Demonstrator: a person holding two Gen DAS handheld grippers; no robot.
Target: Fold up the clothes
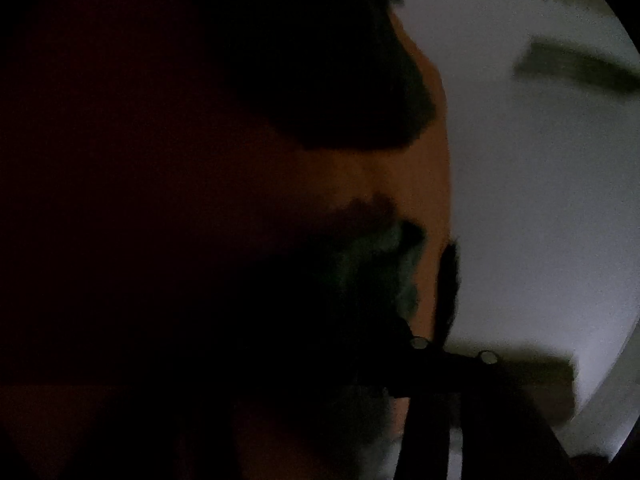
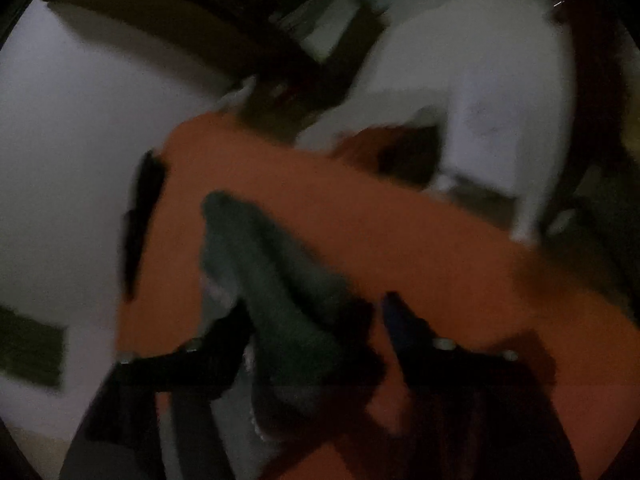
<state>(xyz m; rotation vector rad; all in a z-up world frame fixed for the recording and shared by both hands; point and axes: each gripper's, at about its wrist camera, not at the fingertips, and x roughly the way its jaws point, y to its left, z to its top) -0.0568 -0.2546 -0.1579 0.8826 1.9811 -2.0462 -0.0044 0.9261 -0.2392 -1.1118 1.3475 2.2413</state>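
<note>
In the right wrist view a dark green cloth (image 2: 272, 272) lies crumpled on an orange table top (image 2: 400, 232). It runs between the fingers of my right gripper (image 2: 316, 320), whose jaws stand wide apart and do not press on it. The left wrist view is almost black: dark fabric close to the lens covers most of it. A patch of the green cloth (image 1: 376, 264) shows over the orange table (image 1: 424, 200). Of my left gripper (image 1: 320, 312) only the right finger mount (image 1: 452, 350) is visible, so its jaws are hidden.
A thin black object (image 2: 144, 208) lies at the table's left edge. Pale floor (image 2: 60, 140) spreads beyond it, with a dark mat (image 2: 28, 352). A white piece of furniture with legs (image 2: 500, 100) stands behind the table. Dark furniture (image 2: 200, 28) runs across the back.
</note>
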